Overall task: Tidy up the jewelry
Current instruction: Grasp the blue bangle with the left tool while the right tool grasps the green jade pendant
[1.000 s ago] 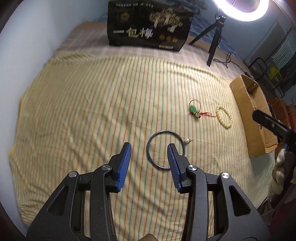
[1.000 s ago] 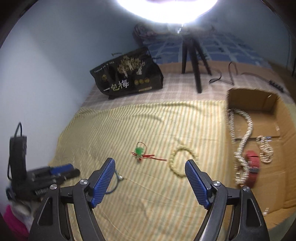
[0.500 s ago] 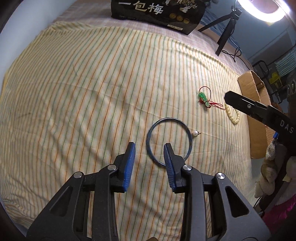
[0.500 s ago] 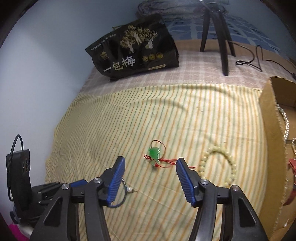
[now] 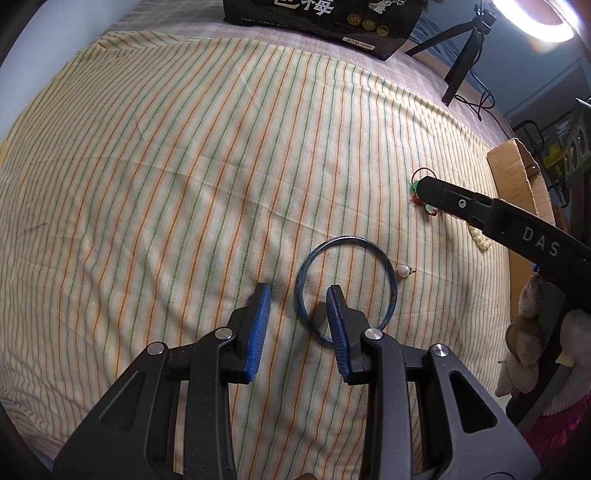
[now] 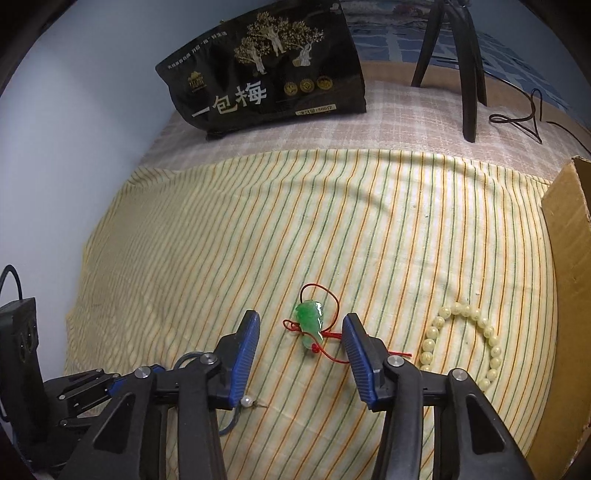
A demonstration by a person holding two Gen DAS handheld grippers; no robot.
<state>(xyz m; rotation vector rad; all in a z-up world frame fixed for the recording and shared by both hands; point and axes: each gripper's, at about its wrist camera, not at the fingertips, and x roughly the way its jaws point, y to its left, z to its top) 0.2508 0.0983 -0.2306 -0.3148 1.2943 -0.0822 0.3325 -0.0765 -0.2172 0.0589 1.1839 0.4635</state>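
A dark blue bangle (image 5: 345, 254) lies flat on the striped cloth. My left gripper (image 5: 298, 295) is open low over it; its left rim sits between the fingers, and the right finger (image 5: 334, 306) stands inside the ring. A small pearl earring (image 5: 403, 272) lies just right of the bangle. My right gripper (image 6: 300, 330) is open around a green jade pendant (image 6: 309, 320) on a red cord. A cream bead bracelet (image 6: 461, 341) lies to its right. A finger of the right gripper (image 5: 480, 210) partly hides the pendant in the left wrist view.
A cardboard box (image 6: 569, 280) stands at the right edge of the cloth. A black snack bag (image 6: 266, 70) stands at the back, next to a black tripod (image 6: 467, 55) with a ring light (image 5: 546, 18). A pale wall is on the left.
Both grippers have moved down and forward. The left one has come onto the bangle's left rim and narrowed. The right one has shifted from the bracelet side to the green pendant.
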